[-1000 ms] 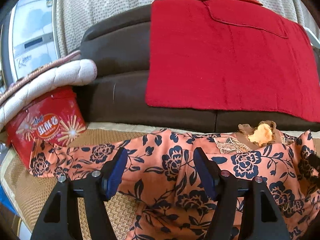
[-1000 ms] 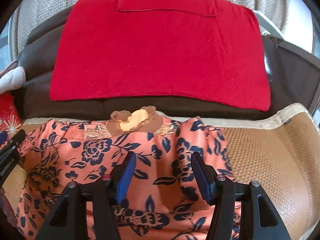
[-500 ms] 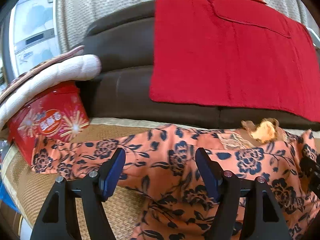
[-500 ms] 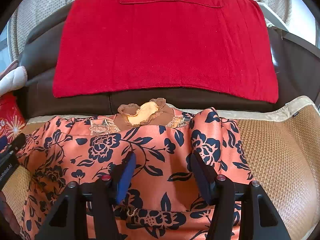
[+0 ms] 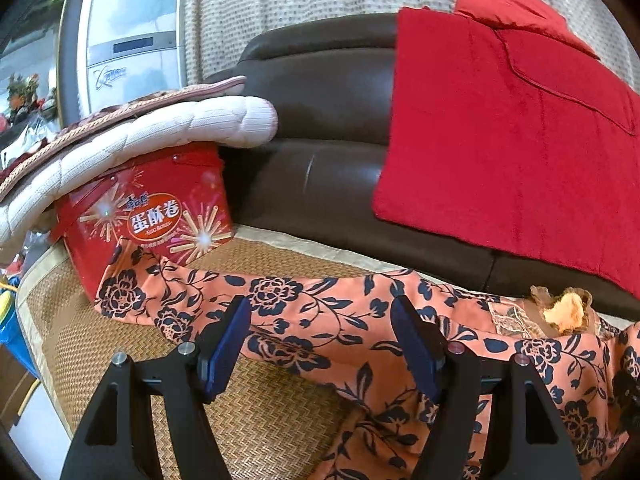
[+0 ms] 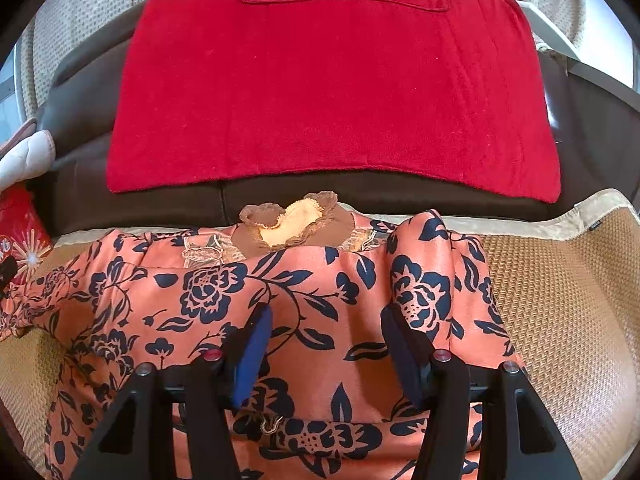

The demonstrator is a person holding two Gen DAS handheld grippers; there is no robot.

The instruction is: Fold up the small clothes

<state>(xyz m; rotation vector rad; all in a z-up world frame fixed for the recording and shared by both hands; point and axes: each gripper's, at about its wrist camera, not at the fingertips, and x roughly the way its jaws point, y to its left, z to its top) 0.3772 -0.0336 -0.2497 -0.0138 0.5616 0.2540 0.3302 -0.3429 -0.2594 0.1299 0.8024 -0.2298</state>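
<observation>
At the left edge of the woven straw mat (image 5: pixel 256 432), a glossy red egg-roll tin (image 5: pixel 148 216) stands under a quilted white pad (image 5: pixel 160 132). The tin's lower front touches the spread sleeve of the floral garment (image 5: pixel 320 320), a smooth, satin-like orange cloth printed with dark navy roses and leaves. The garment lies along the mat's rear edge against the dark brown leather sofa (image 5: pixel 332 128), its brown lace-frilled collar (image 6: pixel 288 224) (pale yellow lining showing) at the middle of that edge. A red plush cloth (image 6: pixel 332 92) drapes the sofa back. The right sleeve is folded inward, forming a rumpled ridge. The left gripper (image 5: pixel 320 344) hangs over the left sleeve, blue-padded jaws wide apart, holding nothing. The right gripper (image 6: pixel 326 344) is likewise spread over the garment's chest, empty; contact with the cloth cannot be determined.
</observation>
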